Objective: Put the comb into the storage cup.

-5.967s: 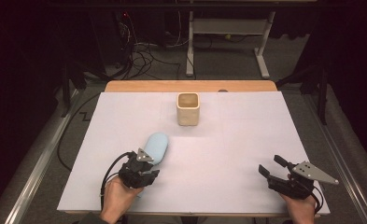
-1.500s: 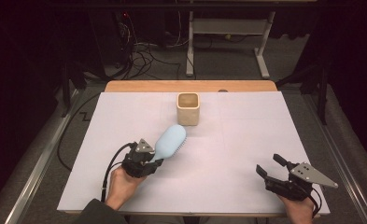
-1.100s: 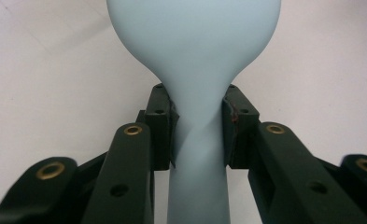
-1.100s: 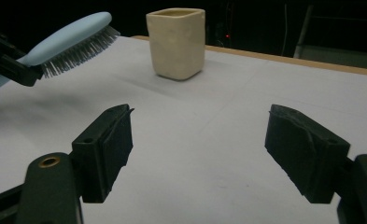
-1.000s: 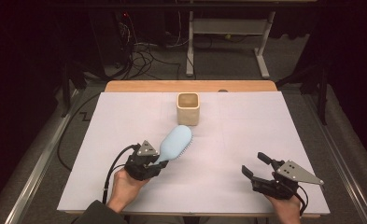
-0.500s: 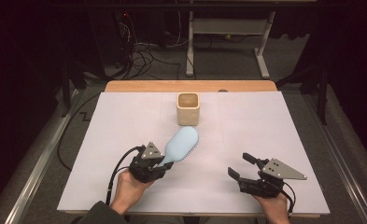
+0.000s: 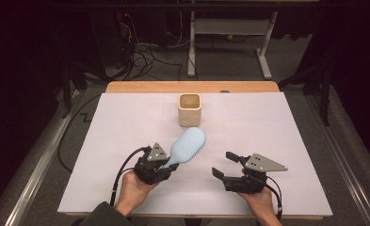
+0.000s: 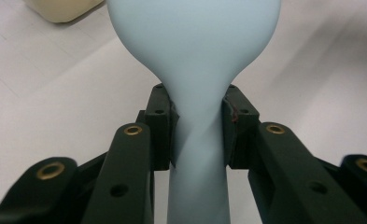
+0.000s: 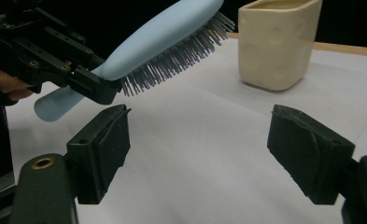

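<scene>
Right now the left tongs (image 7: 166,165) are clenched on the neck of a pale blue hairbrush (image 7: 187,145), their pads pressing both sides of the handle where it narrows below the head, as the left gripper view shows (image 8: 199,126). The hairbrush is lifted off the white surface (image 7: 126,122), tilted up, with its head pointing toward the cream cup (image 7: 190,109) and its bristles facing down and to the right. The brush head ends just short of the cup, on the person's side of it, not touching it. The end of the handle sticks out behind the left tongs, away from the cup.

The right tongs (image 7: 224,165) are released, with nothing between the jaws, and they have just been opening wider. They hover low over the surface on the person's side of the cup, to the right of the brush and apart from it. In the right gripper view the brush (image 9: 167,35) hangs above and left of the gap between those tongs (image 9: 200,154), and the cup (image 9: 277,42) stands upright beyond it, on the surface.
</scene>
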